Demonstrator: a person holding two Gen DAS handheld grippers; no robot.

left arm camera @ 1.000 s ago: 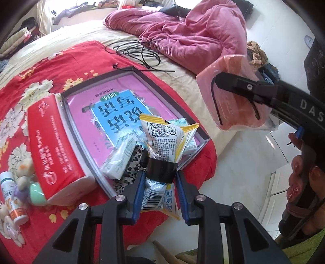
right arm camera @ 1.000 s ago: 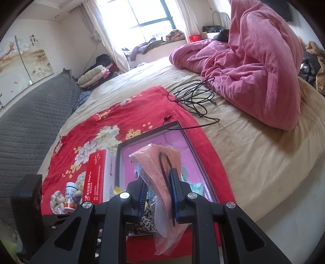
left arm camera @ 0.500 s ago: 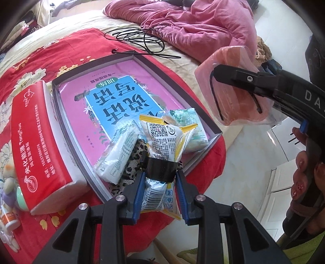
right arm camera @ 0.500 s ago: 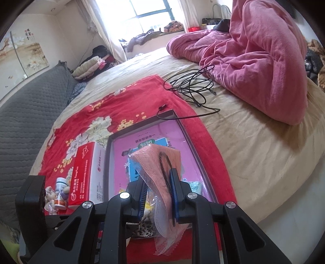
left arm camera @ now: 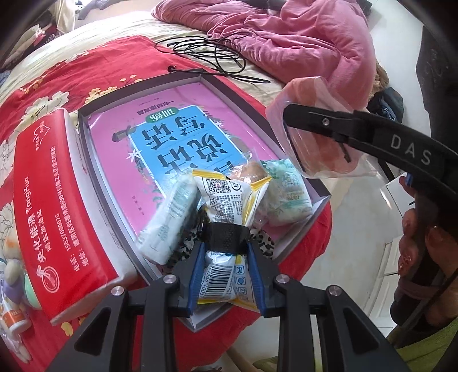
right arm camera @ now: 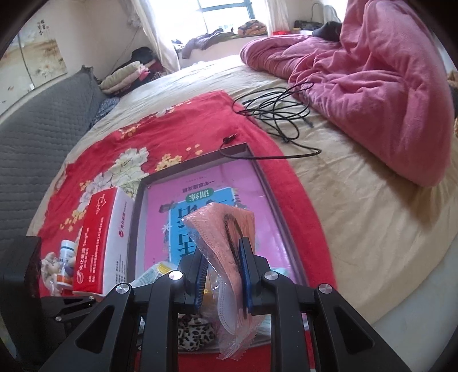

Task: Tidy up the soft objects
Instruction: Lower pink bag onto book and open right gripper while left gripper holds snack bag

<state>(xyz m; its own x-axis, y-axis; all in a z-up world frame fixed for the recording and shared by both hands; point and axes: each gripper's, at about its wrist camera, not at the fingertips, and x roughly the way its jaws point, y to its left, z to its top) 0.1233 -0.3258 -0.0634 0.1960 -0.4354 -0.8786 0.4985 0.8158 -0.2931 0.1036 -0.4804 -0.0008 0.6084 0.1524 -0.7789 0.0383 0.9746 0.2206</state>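
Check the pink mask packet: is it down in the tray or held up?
Held up. The right gripper is shut on the mask packet, which hangs clear above the tray; nothing shows it touching the tray's contents.

The red tissue pack (left arm camera: 61, 217) reads "YangHua" and "15537090076"; the right gripper (left arm camera: 300, 137) arm reads "DAS".

1. The left wrist view looks steeply down past its own claw (left arm camera: 226, 257), close over the near corner of the grey tray (left arm camera: 83, 148) on the bed.
2. The right wrist view sits a little farther back, facing down and across the bed toward the window (right arm camera: 226, 14).
3. Both views share the tray (right arm camera: 137, 223), the red blanket (right arm camera: 171, 128), the black cable (right arm camera: 274, 114) and the pink quilt (right arm camera: 372, 85); the left also shows the right claw (left arm camera: 289, 114) from the side.
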